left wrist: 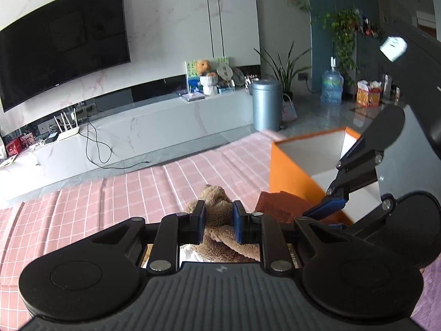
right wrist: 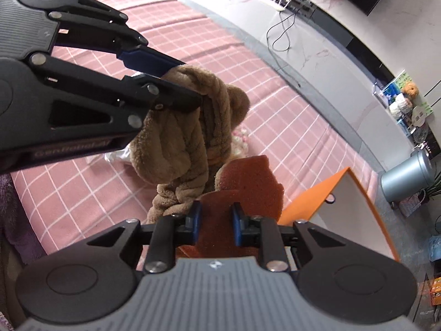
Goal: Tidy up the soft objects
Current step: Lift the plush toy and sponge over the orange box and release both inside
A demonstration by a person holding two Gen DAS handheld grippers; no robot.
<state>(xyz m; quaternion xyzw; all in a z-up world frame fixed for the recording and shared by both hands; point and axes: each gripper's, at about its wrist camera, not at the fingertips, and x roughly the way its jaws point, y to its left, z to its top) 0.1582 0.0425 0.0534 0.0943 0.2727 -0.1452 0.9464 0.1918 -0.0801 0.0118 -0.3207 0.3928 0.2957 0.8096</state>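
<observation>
My left gripper is shut on a brown plush teddy bear and holds it up over the pink checked cover. In the right wrist view the bear hangs from the left gripper. My right gripper is shut on a rust-brown sponge, just right of the bear. The sponge and right gripper show in the left wrist view beside the orange box. The box is open, white inside.
A white and pink soft item lies on the cover behind the bear. A grey bin stands on the floor beyond the box. A low TV cabinet with a cable runs along the far wall.
</observation>
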